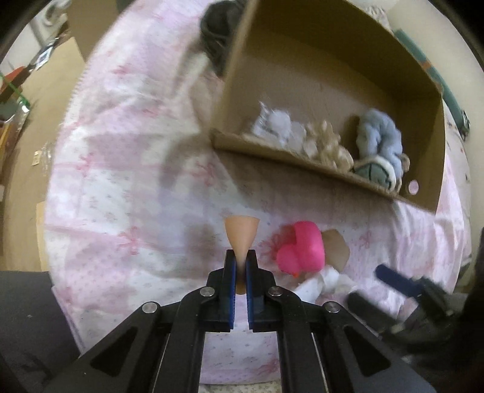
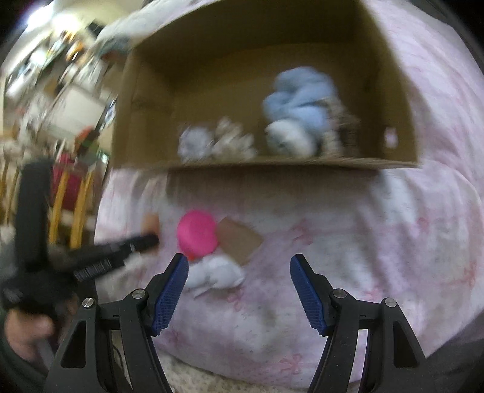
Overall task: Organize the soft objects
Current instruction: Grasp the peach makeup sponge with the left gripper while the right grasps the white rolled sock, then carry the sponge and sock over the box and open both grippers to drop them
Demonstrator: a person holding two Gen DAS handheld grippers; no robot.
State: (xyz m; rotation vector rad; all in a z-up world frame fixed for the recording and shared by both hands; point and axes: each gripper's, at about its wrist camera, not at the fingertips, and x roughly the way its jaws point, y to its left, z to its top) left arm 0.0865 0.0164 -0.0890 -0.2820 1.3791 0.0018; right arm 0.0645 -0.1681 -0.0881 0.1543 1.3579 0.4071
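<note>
My left gripper (image 1: 241,257) is shut on a small peach-coloured soft piece (image 1: 241,231), squeezed thin between the blue pads above the pink bedspread. To its right lie a pink rubber duck (image 1: 302,248) and a white soft toy (image 1: 320,282). In the right wrist view my right gripper (image 2: 239,263) stands open above the white soft toy (image 2: 217,273), just in front of the pink duck (image 2: 196,232). The left gripper (image 2: 145,241) shows at the left with the peach piece (image 2: 150,222). A cardboard box (image 1: 302,160) behind holds several soft toys, among them a blue plush (image 1: 378,136).
A brown card scrap (image 2: 240,240) lies beside the duck. The box (image 2: 272,164) stands on the bed with its open side facing me. A dark bundle (image 1: 217,27) lies left of the box. Floor clutter and furniture (image 2: 69,187) stand beyond the bed's left edge.
</note>
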